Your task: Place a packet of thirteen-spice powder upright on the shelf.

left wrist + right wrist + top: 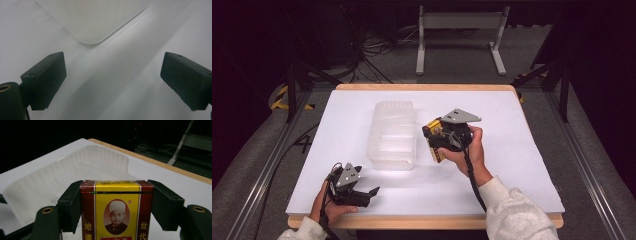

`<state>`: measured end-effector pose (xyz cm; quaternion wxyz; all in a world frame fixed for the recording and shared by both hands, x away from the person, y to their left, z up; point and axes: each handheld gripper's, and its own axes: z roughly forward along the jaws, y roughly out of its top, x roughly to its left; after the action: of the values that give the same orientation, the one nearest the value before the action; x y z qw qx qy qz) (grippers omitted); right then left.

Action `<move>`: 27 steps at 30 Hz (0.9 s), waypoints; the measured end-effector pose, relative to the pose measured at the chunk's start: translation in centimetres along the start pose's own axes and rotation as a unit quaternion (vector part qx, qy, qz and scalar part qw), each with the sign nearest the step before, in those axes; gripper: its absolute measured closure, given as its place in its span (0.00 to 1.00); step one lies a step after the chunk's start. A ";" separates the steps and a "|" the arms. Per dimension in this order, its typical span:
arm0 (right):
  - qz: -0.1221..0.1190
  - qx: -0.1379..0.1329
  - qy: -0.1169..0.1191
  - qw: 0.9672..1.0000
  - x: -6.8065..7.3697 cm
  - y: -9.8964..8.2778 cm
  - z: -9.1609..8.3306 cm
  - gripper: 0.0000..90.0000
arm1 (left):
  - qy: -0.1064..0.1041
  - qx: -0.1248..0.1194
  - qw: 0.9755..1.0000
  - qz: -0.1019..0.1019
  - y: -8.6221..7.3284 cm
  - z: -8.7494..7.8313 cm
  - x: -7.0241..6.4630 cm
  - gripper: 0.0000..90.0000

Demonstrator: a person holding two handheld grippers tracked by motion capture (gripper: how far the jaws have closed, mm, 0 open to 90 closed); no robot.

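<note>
A translucent white plastic bin point(394, 134) lies in the middle of the white table top point(512, 115). My right gripper point(435, 140) is shut on a red and yellow box point(436, 150) and holds it above the table just right of the bin. In the right gripper view the box point(116, 210) stands upright between both jaws, with the bin point(75, 175) beyond it. My left gripper point(371, 193) rests low near the front left of the table, open and holding nothing. In the left gripper view the jaws stand wide apart and a rounded corner of the bin point(92, 22) lies ahead.
The table has a wooden rim point(422, 221). A white metal frame point(459, 35) and cables point(372, 50) sit on the dark floor behind it. Dark rails point(267, 165) run along both sides.
</note>
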<state>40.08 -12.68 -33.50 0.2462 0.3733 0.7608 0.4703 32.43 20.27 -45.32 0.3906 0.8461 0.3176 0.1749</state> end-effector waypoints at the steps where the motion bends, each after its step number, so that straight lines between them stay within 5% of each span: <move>1: 0.002 -0.010 0.001 1.000 0.5 0.6 0.4 0.36 | -0.001 -0.002 1.000 -0.002 0.0 0.0 0.0 0.08; 15: 0.005 -0.038 0.011 0.999 3.8 4.3 4.8 0.36 | -0.003 -0.002 1.000 0.000 -0.1 -0.1 0.1 0.08; 27: 0.023 -0.038 0.007 0.999 4.6 5.6 8.7 0.36 | -0.010 -0.008 1.000 -0.003 -0.3 -0.2 0.3 0.08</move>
<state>45.50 -2.81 -32.34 0.2440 0.3780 0.7354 0.5067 32.42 20.67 -45.39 0.4005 0.8440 0.3147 0.1682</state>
